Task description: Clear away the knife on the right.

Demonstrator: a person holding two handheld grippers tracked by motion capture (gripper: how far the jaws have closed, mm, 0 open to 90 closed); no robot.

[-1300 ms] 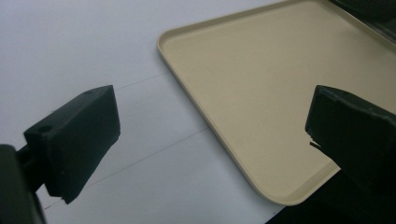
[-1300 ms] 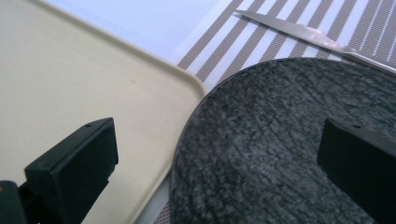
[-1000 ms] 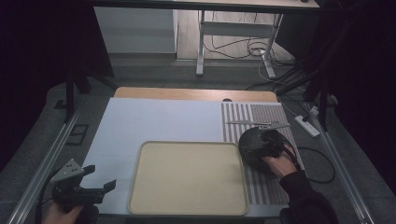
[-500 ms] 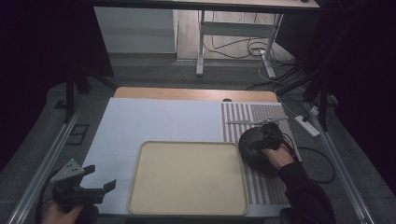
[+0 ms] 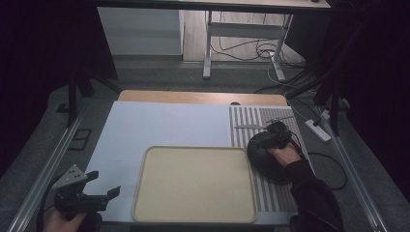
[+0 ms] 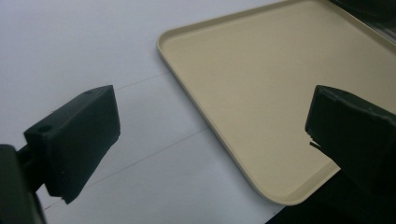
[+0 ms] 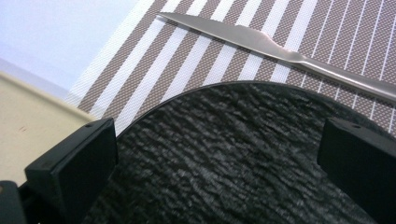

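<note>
A dim room with a trestle frame and loose cables on the floor lies behind the desk (image 5: 159,125). In the high view, the right hand-held gripper (image 5: 270,140) hovers over the black plate (image 5: 263,159) on the striped mat (image 5: 241,130), beside the beige tray (image 5: 193,183); the left hand-held gripper (image 5: 99,191) waits spread wide near the tray's corner, holding nothing. In the left gripper view its jaws stand far apart. In the right gripper view the jaws straddle the plate's textured face, parted and gripping nothing, the knife (image 7: 261,39) just beyond. Best approach the rim low, clear of the knife.
</note>
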